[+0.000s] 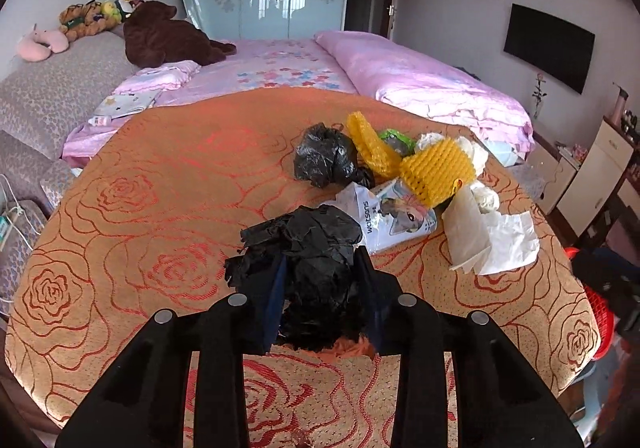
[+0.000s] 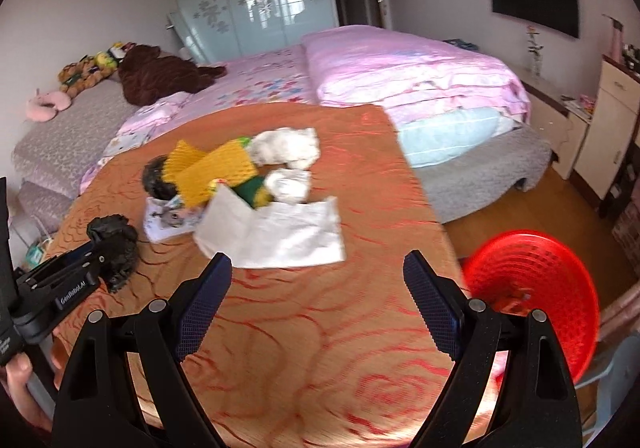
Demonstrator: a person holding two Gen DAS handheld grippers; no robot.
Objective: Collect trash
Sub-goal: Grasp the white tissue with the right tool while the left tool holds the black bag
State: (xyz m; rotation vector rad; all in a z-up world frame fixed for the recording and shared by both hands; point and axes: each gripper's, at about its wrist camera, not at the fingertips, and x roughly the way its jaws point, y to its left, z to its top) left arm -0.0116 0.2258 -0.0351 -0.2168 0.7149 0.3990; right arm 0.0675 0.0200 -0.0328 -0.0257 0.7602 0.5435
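A crumpled black plastic bag (image 1: 316,260) sits between the fingers of my left gripper (image 1: 320,260), which is shut on it just above the orange rose-patterned tablecloth (image 1: 160,187). The right wrist view shows the same bag (image 2: 116,248) in the left gripper (image 2: 102,262). Beyond lie a second black bag (image 1: 324,157), yellow foam netting (image 1: 436,167), a printed packet (image 1: 396,219), white paper (image 1: 496,236) and tissue wads (image 2: 286,145). My right gripper (image 2: 318,264) is open and holds nothing, over the cloth just short of the white paper (image 2: 280,232).
A red mesh basket (image 2: 532,288) stands off the table's right edge, above the wooden floor. A bed with pink bedding (image 2: 400,67) lies behind the table, with plush toys (image 1: 92,17) on a grey sofa at left. A hand (image 2: 16,372) grips the left gripper's handle.
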